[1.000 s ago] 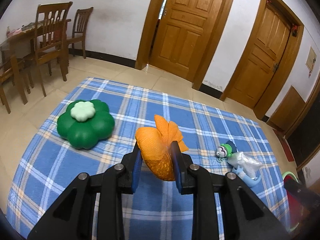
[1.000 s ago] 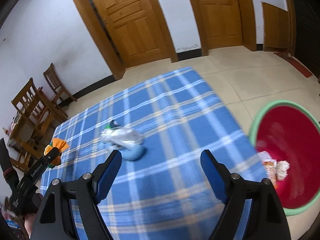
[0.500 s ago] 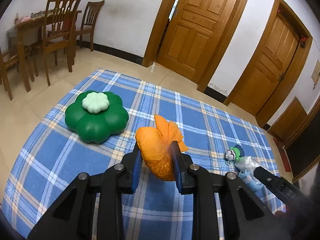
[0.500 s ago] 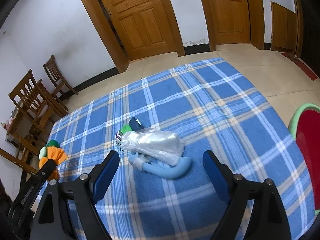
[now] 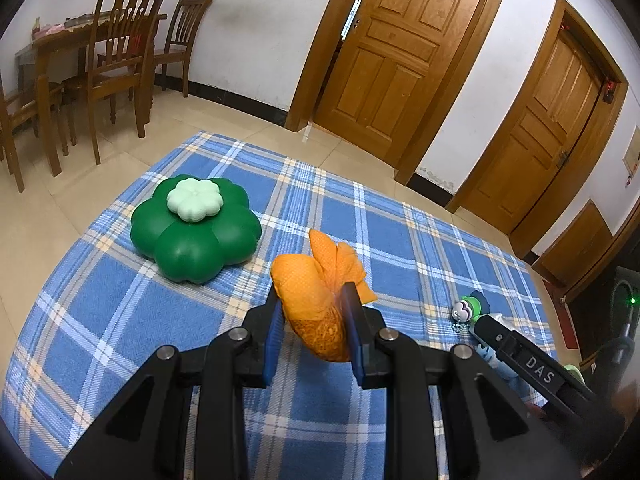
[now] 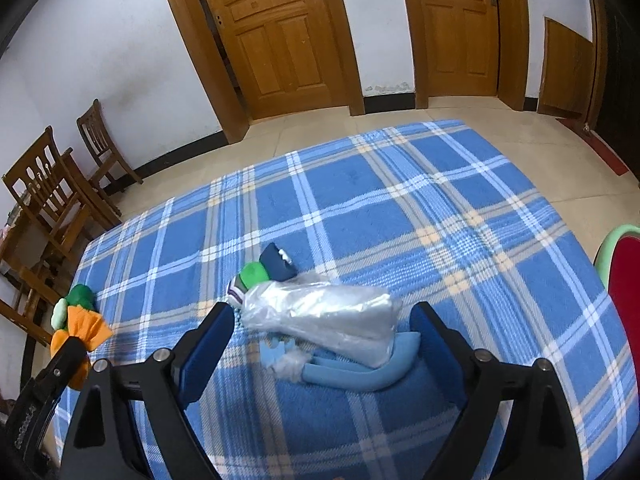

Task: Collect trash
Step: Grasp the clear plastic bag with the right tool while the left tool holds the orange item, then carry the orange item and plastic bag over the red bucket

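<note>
**One piece in hand, the next lined up**

The left gripper (image 5: 311, 322) has its jaws clenched on a crumpled orange mesh wrapper (image 5: 316, 292), lifted clear of the blue plaid cloth (image 6: 400, 200). The right gripper (image 6: 322, 336) has its jaws spread wide around a clear crinkled plastic bag (image 6: 324, 316), not yet grasped. Farther right, the red green-rimmed basin (image 6: 624, 280) waits; both pieces remain to be dropped in.
</note>
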Action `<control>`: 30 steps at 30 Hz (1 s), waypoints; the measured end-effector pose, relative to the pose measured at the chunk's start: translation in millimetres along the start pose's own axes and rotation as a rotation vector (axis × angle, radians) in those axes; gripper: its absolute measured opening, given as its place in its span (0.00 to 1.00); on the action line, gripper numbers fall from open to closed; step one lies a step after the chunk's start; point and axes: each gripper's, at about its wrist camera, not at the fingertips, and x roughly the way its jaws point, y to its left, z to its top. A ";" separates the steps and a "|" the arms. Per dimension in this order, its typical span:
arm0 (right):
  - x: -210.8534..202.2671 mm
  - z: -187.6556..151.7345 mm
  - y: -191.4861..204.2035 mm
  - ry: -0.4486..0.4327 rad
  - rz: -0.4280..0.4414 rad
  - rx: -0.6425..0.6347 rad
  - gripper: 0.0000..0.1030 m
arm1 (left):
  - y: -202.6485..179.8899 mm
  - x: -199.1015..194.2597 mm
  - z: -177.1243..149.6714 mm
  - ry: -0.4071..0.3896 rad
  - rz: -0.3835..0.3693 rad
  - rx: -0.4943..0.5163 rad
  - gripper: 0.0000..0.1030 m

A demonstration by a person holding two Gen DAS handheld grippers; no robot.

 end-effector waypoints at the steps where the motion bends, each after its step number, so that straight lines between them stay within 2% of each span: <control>1: 0.2 0.1 -0.3 -0.004 -0.008 -0.001 0.87 | 0.1 0.3 0.3 0.000 0.000 0.001 0.27; 2: -0.1 0.2 -1.2 -0.007 -0.014 -0.003 0.83 | 0.1 0.8 -0.1 0.002 0.000 0.003 0.27; 11: -7.1 0.9 -6.4 -0.031 0.000 0.007 0.78 | -1.2 1.5 -0.1 0.001 -0.003 0.007 0.27; 30: -81.4 5.5 -52.7 -0.131 0.065 0.101 0.69 | -7.7 -3.2 -0.9 -0.010 -0.025 0.023 0.27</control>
